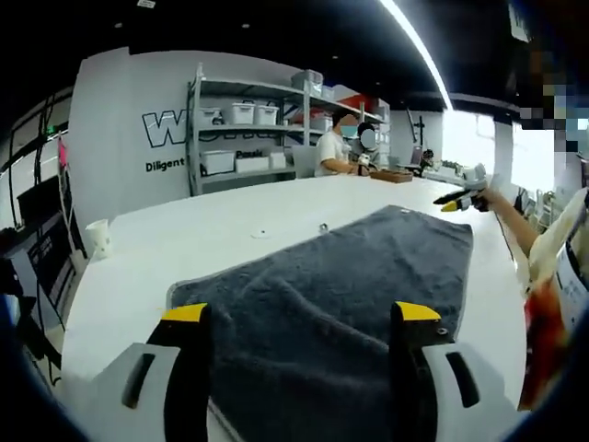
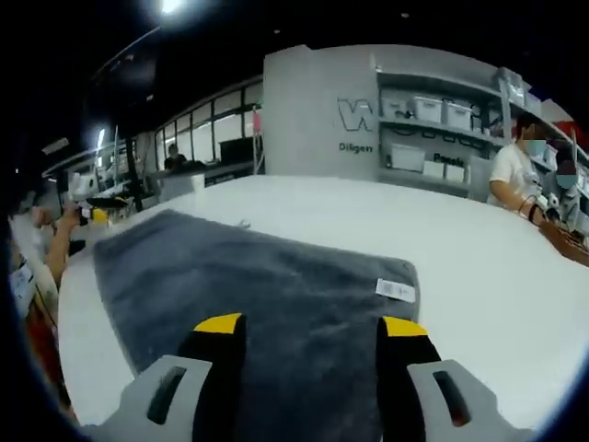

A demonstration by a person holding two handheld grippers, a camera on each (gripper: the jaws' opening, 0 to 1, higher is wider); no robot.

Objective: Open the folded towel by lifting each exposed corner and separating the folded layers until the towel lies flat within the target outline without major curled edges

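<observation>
The left gripper view looks forward from low and close over one end of the dark grey terry towel [image 1: 340, 285] on the white table [image 1: 184, 239], facing the grey metal shelving rack [image 1: 248, 129]. The right gripper view sits equally near another edge, facing across the same towel [image 2: 267, 285], table [image 2: 479, 258] and shelving [image 2: 442, 129], which both views share.
</observation>
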